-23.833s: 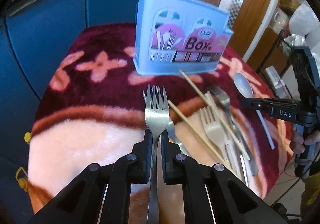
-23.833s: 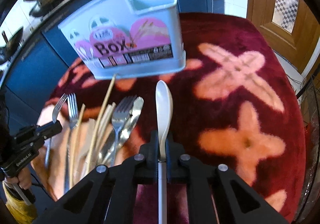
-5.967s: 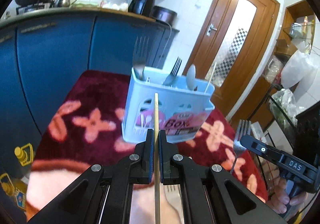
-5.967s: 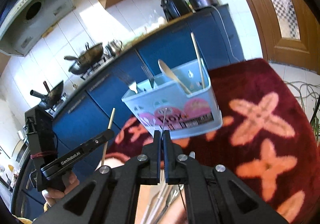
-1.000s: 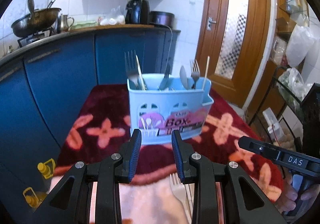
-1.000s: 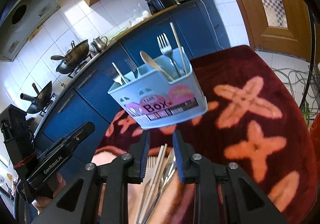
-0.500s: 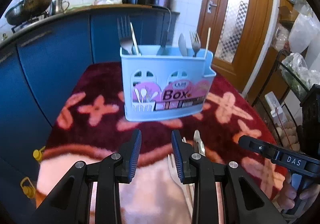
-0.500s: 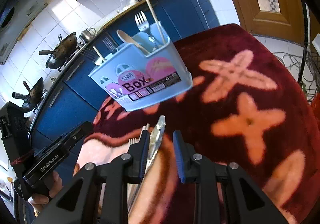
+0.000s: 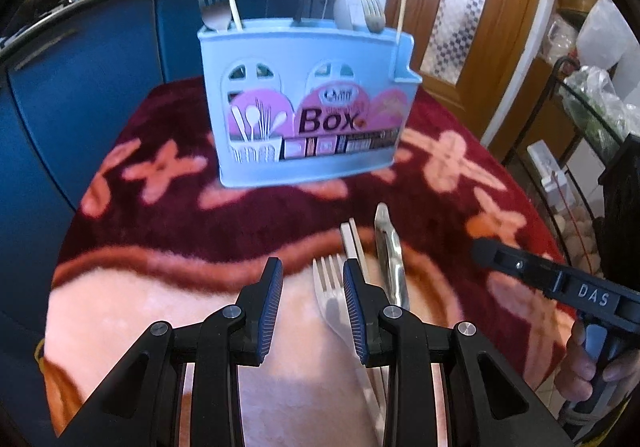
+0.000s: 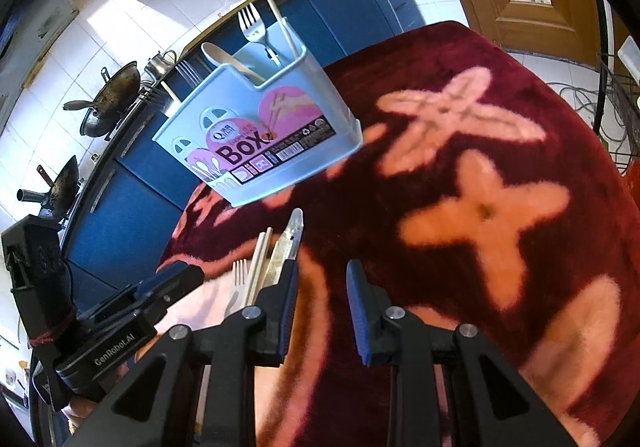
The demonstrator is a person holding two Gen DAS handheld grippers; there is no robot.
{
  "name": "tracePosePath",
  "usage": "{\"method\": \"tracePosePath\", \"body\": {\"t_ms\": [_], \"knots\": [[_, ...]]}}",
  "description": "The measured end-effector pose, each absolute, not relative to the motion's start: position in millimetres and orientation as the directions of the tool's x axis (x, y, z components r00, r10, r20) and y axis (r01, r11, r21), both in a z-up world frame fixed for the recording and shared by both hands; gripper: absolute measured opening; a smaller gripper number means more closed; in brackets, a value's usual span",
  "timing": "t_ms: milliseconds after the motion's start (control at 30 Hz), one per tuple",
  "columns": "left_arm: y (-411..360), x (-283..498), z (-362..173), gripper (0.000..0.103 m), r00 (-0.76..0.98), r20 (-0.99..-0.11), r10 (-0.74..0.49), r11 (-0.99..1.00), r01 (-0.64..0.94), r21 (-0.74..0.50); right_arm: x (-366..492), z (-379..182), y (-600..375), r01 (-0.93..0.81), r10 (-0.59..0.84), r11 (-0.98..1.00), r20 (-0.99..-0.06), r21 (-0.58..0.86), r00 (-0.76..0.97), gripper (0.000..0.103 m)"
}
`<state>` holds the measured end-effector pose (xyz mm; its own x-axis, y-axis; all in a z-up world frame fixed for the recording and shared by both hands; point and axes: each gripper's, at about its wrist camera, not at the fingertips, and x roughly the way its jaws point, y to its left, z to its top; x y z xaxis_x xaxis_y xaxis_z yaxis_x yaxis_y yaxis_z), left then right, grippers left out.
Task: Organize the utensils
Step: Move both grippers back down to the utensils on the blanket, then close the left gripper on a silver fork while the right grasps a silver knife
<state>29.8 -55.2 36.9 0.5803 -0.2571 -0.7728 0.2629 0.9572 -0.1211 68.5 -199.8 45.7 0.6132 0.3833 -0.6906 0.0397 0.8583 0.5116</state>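
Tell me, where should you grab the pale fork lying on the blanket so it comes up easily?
Probably the handle just behind the tines of the pale fork, coming straight down from above. It lies flat, handle toward the left gripper, whose open fingers already straddle it. Chopsticks crowd its right side, so pinch across the narrow neck.

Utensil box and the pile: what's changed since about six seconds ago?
The left gripper let go its chopstick and the right gripper its fork; both now stand in the utensil box. Both grippers are open and lowered toward the pile, over the white fork. The box and tablecloth stayed put.
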Motion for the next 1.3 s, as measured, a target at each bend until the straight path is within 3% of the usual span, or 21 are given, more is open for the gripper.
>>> {"method": "tracePosePath", "body": {"t_ms": [400, 633, 767, 1067, 1300], "knots": [[-58.6, 37.4, 7.7, 0.032, 0.479, -0.829, -0.287, 0.948, 0.265, -0.175, 68.3, 39.8, -203.3, 0.046, 0.391, 0.852, -0.691, 0.522, 0.608, 0.028], [-64.6, 40.3, 0.5, 0.032, 0.494, -0.819, -0.29, 0.946, 0.278, -0.167, 69.4, 35.3, -202.6, 0.05, 0.396, 0.849, -0.695, 0.526, 0.6, 0.028], [-69.0, 39.5, 0.2, 0.021, 0.5, -0.812, -0.301, 0.94, 0.297, -0.166, 70.4, 32.7, -202.2, 0.049, 0.4, 0.848, -0.697, 0.528, 0.594, 0.028], [-64.3, 37.5, 4.8, 0.007, 0.524, -0.791, -0.317, 0.939, 0.288, -0.185, 71.6, 31.0, -199.6, 0.041, 0.405, 0.85, -0.7, 0.526, 0.588, 0.028], [-67.4, 32.3, 7.2, 0.005, 0.523, -0.785, -0.333, 0.93, 0.32, -0.181, 72.2, 31.5, -195.3, 0.038, 0.406, 0.852, -0.703, 0.523, 0.584, 0.028]]}}
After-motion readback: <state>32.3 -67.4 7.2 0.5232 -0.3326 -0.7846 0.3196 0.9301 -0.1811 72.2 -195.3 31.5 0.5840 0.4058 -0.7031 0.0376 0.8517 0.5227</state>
